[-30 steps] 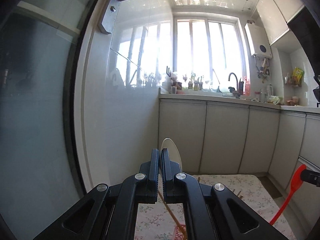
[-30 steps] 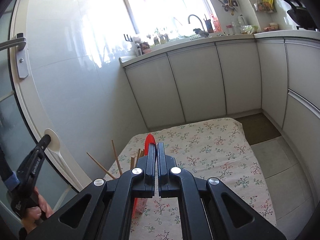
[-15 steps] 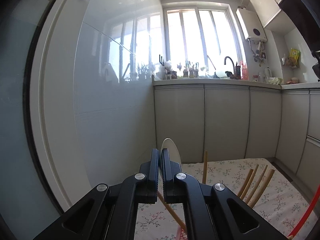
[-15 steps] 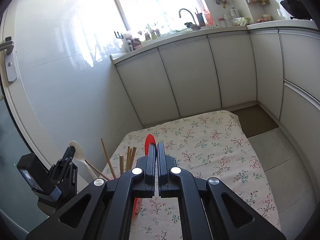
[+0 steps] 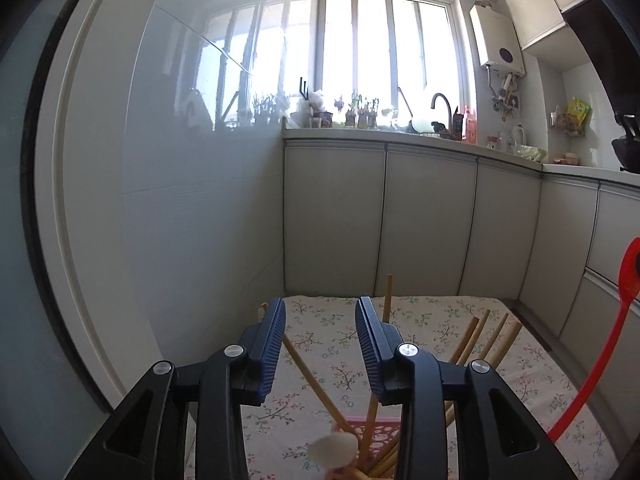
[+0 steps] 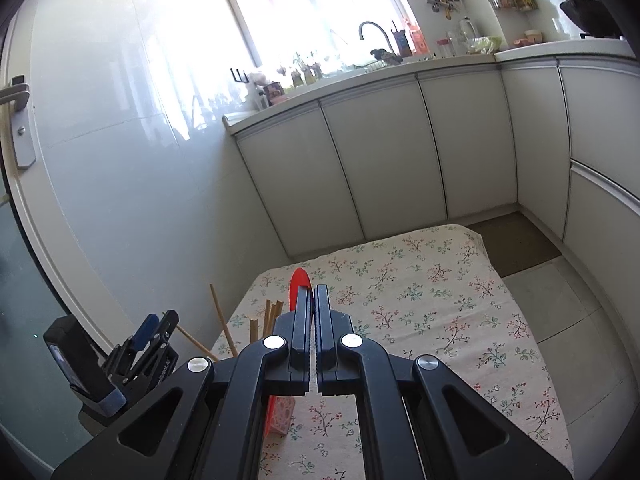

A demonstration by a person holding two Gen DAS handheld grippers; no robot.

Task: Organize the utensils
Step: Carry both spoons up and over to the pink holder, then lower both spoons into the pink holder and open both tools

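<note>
The left gripper (image 5: 320,344) opens, nothing between its jaws, above the pink holder (image 5: 370,438); the right gripper (image 6: 313,316) clamps the red spatula (image 6: 299,284). The surface (image 6: 440,300) lies bare toward 1 o'clock.

We note a floral tablecloth (image 6: 420,312) covering the table. Behind it stand pale cabinets (image 5: 428,220) under a countertop (image 5: 400,134) carrying a tap (image 5: 441,106), bottles and small plants. A window (image 5: 384,52) admits strong daylight; a water heater (image 5: 498,38) hangs beside it. A door handle (image 6: 18,124) shows at left.
</note>
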